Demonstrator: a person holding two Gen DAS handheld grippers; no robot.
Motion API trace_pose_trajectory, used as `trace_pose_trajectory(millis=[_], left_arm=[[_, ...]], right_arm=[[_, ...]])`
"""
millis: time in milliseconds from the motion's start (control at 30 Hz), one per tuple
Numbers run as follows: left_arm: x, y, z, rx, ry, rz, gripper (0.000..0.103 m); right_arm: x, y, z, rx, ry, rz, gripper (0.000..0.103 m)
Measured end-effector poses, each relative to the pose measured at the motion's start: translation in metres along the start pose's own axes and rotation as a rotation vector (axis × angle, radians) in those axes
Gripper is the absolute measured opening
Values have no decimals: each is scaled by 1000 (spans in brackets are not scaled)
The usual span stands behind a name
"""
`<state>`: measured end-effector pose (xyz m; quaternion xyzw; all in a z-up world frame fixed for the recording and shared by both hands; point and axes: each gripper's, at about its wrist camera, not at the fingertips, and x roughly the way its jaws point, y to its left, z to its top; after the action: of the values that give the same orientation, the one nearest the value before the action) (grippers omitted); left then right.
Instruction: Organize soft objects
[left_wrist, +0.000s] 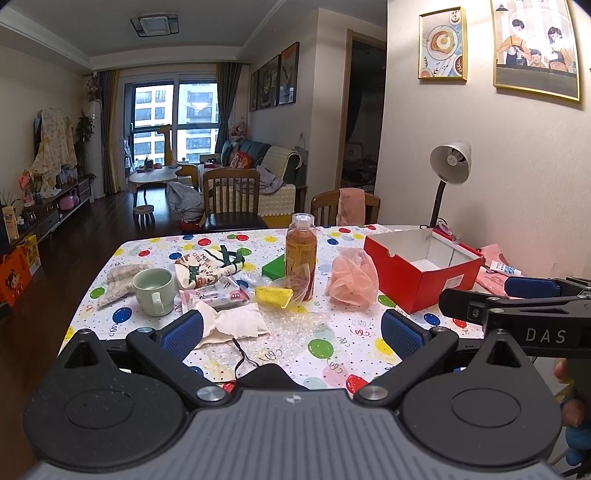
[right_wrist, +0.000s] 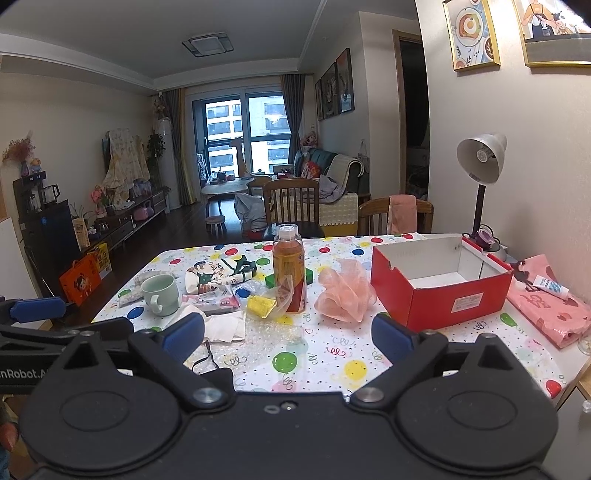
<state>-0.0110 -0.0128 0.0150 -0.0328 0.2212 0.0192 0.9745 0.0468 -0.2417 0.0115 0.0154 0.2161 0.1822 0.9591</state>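
Note:
A pink mesh bath pouf (left_wrist: 353, 282) (right_wrist: 345, 294) lies mid-table beside an open red box (left_wrist: 424, 269) (right_wrist: 441, 284). A yellow sponge (left_wrist: 272, 296) (right_wrist: 260, 305), a white crumpled cloth (left_wrist: 232, 321) (right_wrist: 225, 325), a printed fabric pouch (left_wrist: 208, 267) (right_wrist: 218, 275) and a black mask (left_wrist: 271, 374) lie to the left. My left gripper (left_wrist: 291, 332) is open and empty above the near table edge. My right gripper (right_wrist: 288, 334) is open and empty, to the right of the left one.
A tea bottle (left_wrist: 301, 258) (right_wrist: 289, 269) stands mid-table. A green mug (left_wrist: 154, 291) (right_wrist: 161, 295) sits at the left. A desk lamp (left_wrist: 448, 173) (right_wrist: 480, 173) stands by the wall. A pink bag (right_wrist: 550, 306) lies right of the box. Chairs stand behind the table.

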Motion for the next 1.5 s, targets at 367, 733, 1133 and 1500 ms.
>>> trace_pose_trajectory(millis=[367,733,1133,1500], left_arm=[[10,7,1,-18,20,-3,103],[45,28,-4,-71,112,-12,103],[124,46,-14,-20,218,-76,103],[192,54,-60,63,405,-121,103]], right_arm=[[8,0,0,-5,10,6,97],[47,4,2,-27,63,30,97],[113,5,8,-55,168,51,95],[207,0,-1,-108,305,55,87]])
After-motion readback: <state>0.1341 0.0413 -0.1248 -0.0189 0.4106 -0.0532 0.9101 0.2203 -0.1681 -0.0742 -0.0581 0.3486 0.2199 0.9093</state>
